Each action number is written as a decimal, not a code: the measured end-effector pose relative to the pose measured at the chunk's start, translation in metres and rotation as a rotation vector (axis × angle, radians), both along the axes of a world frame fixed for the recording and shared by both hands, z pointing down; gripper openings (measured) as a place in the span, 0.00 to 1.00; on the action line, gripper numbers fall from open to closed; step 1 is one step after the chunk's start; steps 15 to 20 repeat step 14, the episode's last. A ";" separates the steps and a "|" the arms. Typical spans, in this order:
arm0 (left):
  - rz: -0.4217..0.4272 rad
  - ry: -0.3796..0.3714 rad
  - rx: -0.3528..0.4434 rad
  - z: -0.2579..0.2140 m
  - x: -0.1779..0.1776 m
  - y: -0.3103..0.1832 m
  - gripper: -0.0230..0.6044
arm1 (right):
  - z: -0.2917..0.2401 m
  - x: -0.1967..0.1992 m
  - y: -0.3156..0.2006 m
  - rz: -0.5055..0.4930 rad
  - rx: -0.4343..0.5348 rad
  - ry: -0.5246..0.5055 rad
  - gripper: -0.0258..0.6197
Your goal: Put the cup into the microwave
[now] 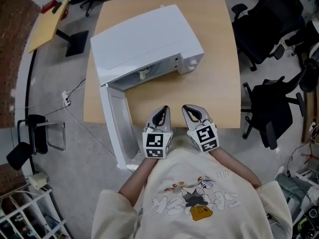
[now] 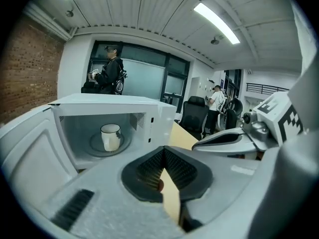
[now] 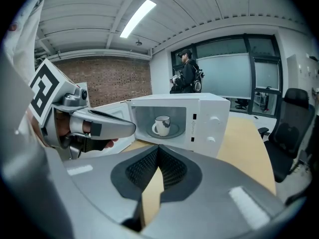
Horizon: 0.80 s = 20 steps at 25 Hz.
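Note:
A white cup (image 2: 110, 137) (image 3: 162, 125) stands upright on the turntable inside the white microwave (image 1: 147, 44) (image 2: 109, 128) (image 3: 179, 118), whose door (image 1: 118, 128) hangs open to the left. My left gripper (image 1: 160, 117) (image 2: 160, 162) is shut with nothing in it, held back from the oven at the table's near edge. Beside it my right gripper (image 1: 194, 114) (image 3: 158, 159) is shut too and holds nothing. Both point at the microwave's front.
The microwave stands on a wooden table (image 1: 214, 78). Black office chairs (image 1: 269, 108) are at the right. A person (image 2: 110, 76) stands by the windows beyond the table, another person (image 2: 217, 99) farther right.

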<state>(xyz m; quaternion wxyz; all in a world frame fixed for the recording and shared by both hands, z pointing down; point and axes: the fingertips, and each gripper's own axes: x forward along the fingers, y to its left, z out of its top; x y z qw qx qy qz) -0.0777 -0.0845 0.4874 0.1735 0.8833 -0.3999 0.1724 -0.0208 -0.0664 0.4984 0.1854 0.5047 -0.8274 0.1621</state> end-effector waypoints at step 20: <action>0.037 -0.005 -0.063 0.012 0.001 0.019 0.04 | 0.007 -0.005 0.022 0.017 -0.049 -0.014 0.05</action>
